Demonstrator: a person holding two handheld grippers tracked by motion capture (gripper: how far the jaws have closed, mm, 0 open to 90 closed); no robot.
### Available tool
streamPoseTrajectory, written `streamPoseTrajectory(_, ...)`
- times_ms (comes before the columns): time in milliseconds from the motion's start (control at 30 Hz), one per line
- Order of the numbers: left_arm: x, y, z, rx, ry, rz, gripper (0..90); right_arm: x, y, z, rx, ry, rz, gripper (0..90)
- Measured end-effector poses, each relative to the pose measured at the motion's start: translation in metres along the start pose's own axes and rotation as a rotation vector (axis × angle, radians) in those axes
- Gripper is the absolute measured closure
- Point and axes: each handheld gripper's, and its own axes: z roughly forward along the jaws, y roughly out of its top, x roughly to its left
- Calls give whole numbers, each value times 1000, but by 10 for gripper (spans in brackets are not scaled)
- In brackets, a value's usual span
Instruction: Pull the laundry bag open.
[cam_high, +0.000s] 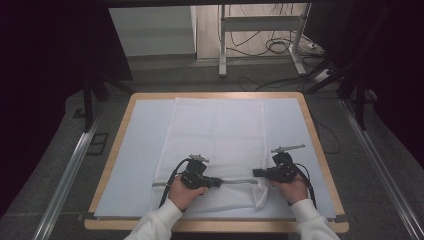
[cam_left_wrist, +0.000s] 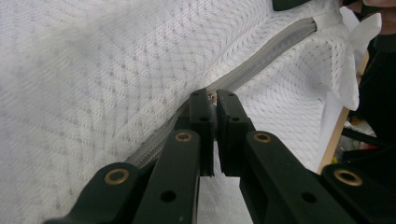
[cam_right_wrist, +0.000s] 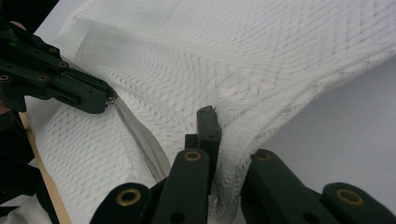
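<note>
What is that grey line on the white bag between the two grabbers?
In the high view, a grey zipper runs across the white mesh bag from the left gripper to the right gripper.

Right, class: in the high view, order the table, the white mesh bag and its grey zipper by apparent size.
1. table
2. white mesh bag
3. grey zipper, a thin strip between the two hand-held grippers.

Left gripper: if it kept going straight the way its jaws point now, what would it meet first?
Probably the right gripper. The left gripper, shut on the zipper pull, points along the grey zipper of the white mesh bag toward it; depth is unclear.
</note>
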Motion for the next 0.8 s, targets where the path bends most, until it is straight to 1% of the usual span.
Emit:
streamPoseTrajectory(133, 3, -3, -2, -4, 0, -12, 871, 1, 0, 0, 2, -3, -3, 886)
streamPoseTrajectory(167, 4, -3, -3, -3, -5, -13, 871, 1, 0, 0, 4, -4, -4, 886)
streamPoseTrajectory(233, 4, -4, -3, -1, 4, -9, 871, 1, 0, 0, 2, -3, -4, 886)
streamPoseTrajectory(433, 7, -6, -7, -9, -1, -21, 871, 0, 0, -1, -1, 0, 0, 886)
streamPoseTrajectory(600, 8, -8, -9, -5, 5, -22, 871, 0, 0, -1, 0, 0, -2, 886)
streamPoseTrajectory(800, 10, -11, -13, -17, 5, -36, 871, 0, 0, -1, 1, -3, -2, 886)
